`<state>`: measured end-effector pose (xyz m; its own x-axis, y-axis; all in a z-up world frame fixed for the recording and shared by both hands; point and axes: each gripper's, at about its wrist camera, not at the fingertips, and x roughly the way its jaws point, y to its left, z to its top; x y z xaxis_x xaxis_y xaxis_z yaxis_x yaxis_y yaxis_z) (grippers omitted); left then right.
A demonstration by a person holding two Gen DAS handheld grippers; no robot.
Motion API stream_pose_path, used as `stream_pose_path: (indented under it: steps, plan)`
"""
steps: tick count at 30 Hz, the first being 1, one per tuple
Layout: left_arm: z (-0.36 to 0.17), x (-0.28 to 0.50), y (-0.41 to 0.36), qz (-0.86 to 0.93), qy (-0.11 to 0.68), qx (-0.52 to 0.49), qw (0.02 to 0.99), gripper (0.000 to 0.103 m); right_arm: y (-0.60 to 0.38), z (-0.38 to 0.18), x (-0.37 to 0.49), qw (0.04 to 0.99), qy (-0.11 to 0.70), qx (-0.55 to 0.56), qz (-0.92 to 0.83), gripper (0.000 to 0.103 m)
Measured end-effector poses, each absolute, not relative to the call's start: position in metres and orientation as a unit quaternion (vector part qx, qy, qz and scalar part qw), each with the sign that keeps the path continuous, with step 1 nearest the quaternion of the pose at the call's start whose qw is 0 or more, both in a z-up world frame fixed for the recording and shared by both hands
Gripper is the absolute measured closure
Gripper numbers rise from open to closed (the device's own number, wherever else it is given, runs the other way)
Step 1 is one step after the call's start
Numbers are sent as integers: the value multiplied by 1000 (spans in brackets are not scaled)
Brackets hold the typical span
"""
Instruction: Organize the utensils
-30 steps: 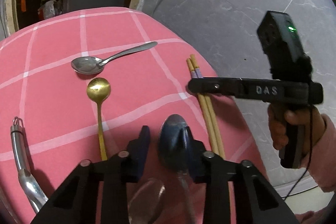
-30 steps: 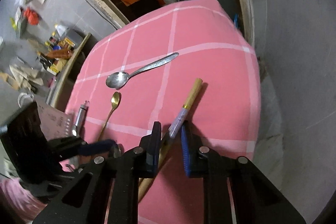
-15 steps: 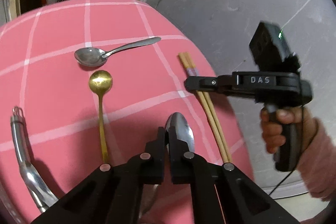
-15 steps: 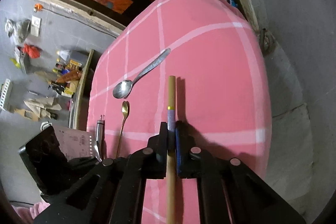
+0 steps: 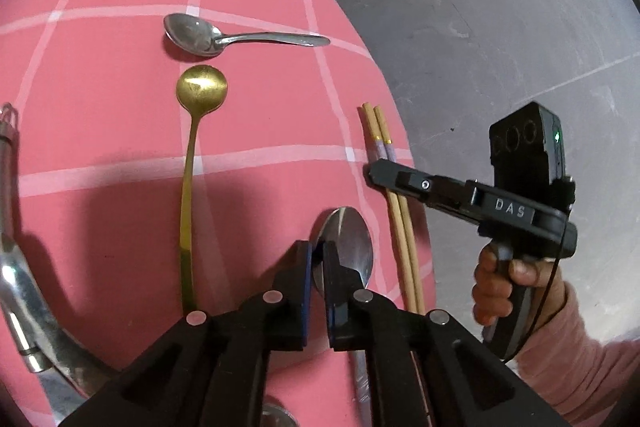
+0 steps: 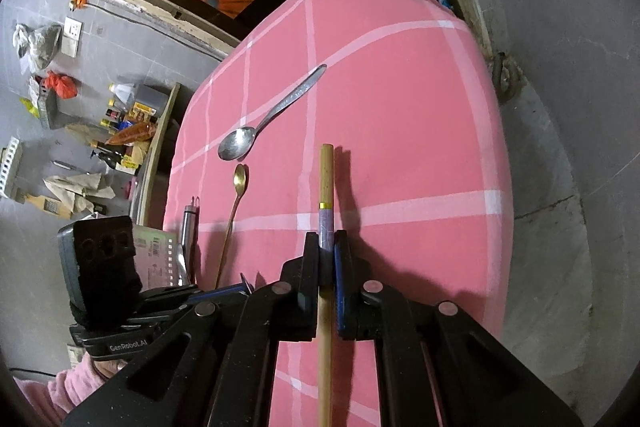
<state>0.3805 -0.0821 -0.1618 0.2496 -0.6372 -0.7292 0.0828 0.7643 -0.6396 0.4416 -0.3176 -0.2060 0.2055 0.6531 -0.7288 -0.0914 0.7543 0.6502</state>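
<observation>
On the pink checked tablecloth (image 5: 120, 39) my left gripper (image 5: 317, 255) is shut on the edge of a large steel spoon (image 5: 352, 247), bowl pointing away. My right gripper (image 6: 328, 251) is shut on a pair of wooden chopsticks (image 6: 326, 179) with purple bands, held lengthwise; it also shows in the left wrist view (image 5: 378, 173) clamping the chopsticks (image 5: 376, 125) at the cloth's right edge. A gold spoon (image 5: 200, 95) lies left of my left gripper, and a silver spoon (image 5: 200, 35) lies crosswise beyond it.
A steel ladle-like utensil (image 5: 16, 267) lies at the left edge of the cloth. The table's right edge drops to a grey tiled floor (image 5: 500, 47). Clutter and shelves (image 6: 120, 123) stand beyond the far left side.
Both grippers have gone from open to shut: the left on the large spoon, the right on the chopsticks. The chopsticks now point straight ahead in the right gripper.
</observation>
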Motion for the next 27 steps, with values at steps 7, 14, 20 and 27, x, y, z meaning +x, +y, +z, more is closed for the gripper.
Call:
stream_pose_path:
  steps: [7,14,20,27]
  plan:
    - [-165,385,-83,-262,569,-261,734,89,-324,-214,441,727,574,271,261,97]
    - [-159,397,-100,-282,567,-218,742,79,-326,-218,437,724,569,285,264,97]
    - [-149,396,-106,-310,549,-149,762,79,-329,-222,438,719,566,296,274,97]
    - [-141,401,-107,-337,518,-125,776,79,-332,-225,441,713,566,299,286,97]
